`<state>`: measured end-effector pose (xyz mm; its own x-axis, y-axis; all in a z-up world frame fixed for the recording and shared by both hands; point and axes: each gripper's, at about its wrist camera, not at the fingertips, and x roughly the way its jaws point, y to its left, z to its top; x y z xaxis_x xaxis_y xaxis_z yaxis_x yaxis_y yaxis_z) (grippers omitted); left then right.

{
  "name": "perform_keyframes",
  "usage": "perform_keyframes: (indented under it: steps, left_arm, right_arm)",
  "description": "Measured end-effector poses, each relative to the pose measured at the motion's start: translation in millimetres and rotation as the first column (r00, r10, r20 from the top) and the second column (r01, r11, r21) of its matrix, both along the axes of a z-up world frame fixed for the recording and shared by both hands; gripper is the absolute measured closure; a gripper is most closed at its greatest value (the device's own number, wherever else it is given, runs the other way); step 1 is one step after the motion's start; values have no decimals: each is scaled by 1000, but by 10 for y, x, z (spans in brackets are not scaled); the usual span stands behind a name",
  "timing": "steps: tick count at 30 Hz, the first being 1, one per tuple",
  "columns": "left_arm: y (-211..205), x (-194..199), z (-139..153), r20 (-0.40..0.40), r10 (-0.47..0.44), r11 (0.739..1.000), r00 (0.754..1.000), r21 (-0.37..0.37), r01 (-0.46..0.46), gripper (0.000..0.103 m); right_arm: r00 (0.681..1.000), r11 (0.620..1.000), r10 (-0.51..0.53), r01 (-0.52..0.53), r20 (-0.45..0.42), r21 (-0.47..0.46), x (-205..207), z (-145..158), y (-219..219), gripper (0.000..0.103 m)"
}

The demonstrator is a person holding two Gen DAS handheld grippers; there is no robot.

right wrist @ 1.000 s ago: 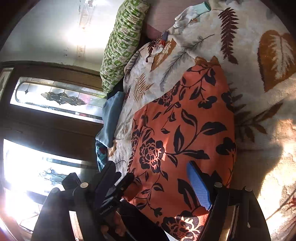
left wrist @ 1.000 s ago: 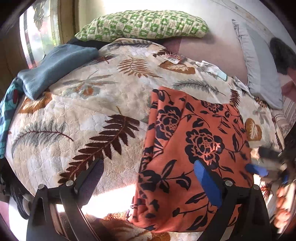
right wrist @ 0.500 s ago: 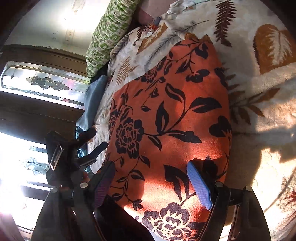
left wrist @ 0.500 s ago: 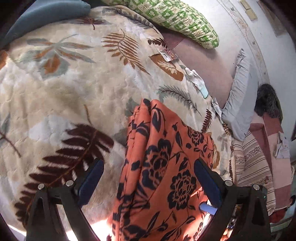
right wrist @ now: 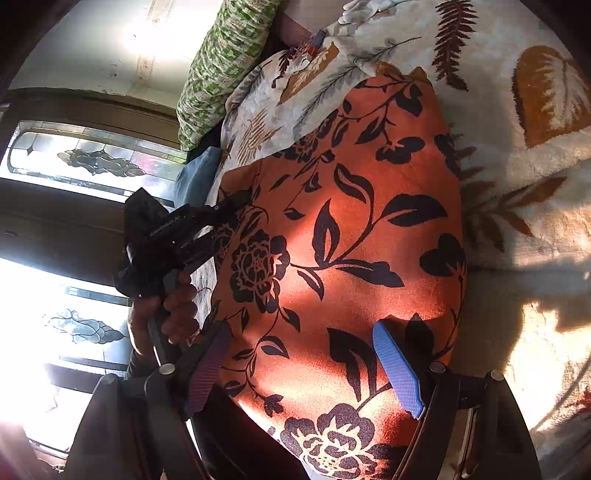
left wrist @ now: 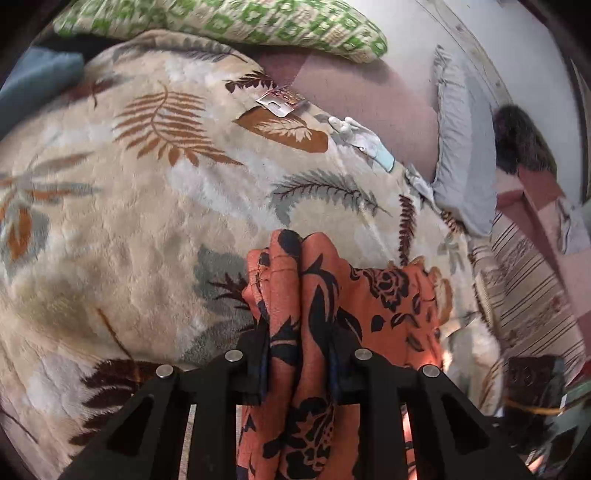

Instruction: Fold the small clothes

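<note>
Since half a second ago my left gripper point(left wrist: 297, 363) has gone from spread wide over the cloth to clenched on a bunched edge of the orange floral garment point(right wrist: 343, 236); the gathered fabric now stands up between its jaws. My right gripper point(right wrist: 314, 367) has barely shifted: its jaws are released, wide apart, with the blue pad point(right wrist: 397, 369) low over the near end of the garment, gripping nothing.

That garment lies on the leaf-print blanket point(left wrist: 129, 221) covering the bed, spread mostly flat in the right wrist view, its left edge lifted where the left gripper point(right wrist: 221, 214) has it.

I judge the fold to be at an early-to-middle stage: the cloth looks already narrowed lengthwise, one edge is picked up, but no further fold has been laid over yet. Carrying the held edge across, setting it down and smoothing it remain.

Farther out sit a green patterned pillow point(left wrist: 229, 22), a blue cloth point(left wrist: 33, 79) and a grey pillow point(left wrist: 461, 155).
</note>
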<state>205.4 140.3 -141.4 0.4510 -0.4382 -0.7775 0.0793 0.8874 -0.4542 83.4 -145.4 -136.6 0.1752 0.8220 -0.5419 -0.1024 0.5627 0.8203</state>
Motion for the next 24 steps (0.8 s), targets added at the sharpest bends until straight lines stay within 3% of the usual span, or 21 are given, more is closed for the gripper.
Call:
perform_keyframes:
  steps: [1,3,4,6,8,10,12,18,22,24]
  left_arm:
    - [32,69,-161,-65,19,1000,998,23,-17,75]
    - [284,111,-302,-152,83,984,985,-141,-105,66]
    - [350,107,-277,-183,110,976,977,-165,-141,58]
    - [413,0,-93,-158,141,969,977,-180,-169,48]
    - [466,-211,89,-124,115,961,986,-238,-142,20]
    - [529,-478,190,-115,112,956,987,-259,-139,13]
    - [594,-729,196,-123,115,948,986,-282,-146,13]
    - [568,-1284,-273,-323,111,920,940,-324,-220,13]
    - [472,-1477,-276,-305,111,925,946,-315,-211,14]
    - [430,-1514,-189,-271,102,937,957,-297,-184,67]
  right_arm:
    - [1000,1000,1,-1,2,-3,0,-1,10,21]
    - [1000,1000,5,-5,5,-2,2,-6,29,21]
    - [1000,1000,8,-8,8,-10,3,1,42,21]
    - [1000,1000,15,-15,12,-25,6,21,59,21]
    - [1000,999,20,-20,14,-27,6,21,61,21]
    - [1000,1000,19,-19,9,-15,13,13,51,21]
    - [1000,1000,10,-10,-1,4,20,-7,25,21]
    - [1000,1000,12,-12,-3,14,16,-8,6,21]
    - [1000,999,6,-5,-14,34,20,-20,-20,21]
    - [1000,999,3,-2,-18,41,24,-30,-34,21]
